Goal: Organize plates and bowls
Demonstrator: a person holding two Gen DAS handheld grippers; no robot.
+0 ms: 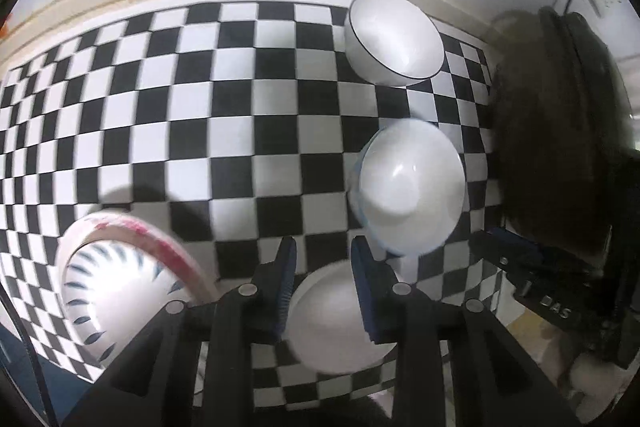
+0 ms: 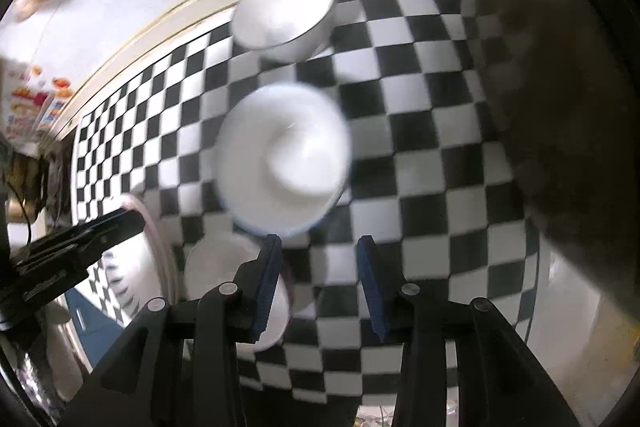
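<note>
1. The step in hand looks like picking up one of the bowls on the black-and-white chequered tablecloth (image 1: 200, 107) for stacking. A good grip would put one pad inside the wall and one outside, close down on the rim, then lift level.
2. The left gripper (image 1: 323, 267) hovers with jaws apart and nothing held; the small plain white bowl (image 1: 332, 323) lies under and between its blue pads, though contact cannot be told.
3. The right gripper (image 2: 318, 263) is also spread open and empty, just short of the blurred white bowl with a faint blue rim (image 2: 284, 155).
4. A white bowl with a dark rim line (image 1: 394, 39) sits farther back near the table edge; the blue-dash patterned bowl on a pink-rimmed plate (image 1: 116, 279) sits left.
</note>
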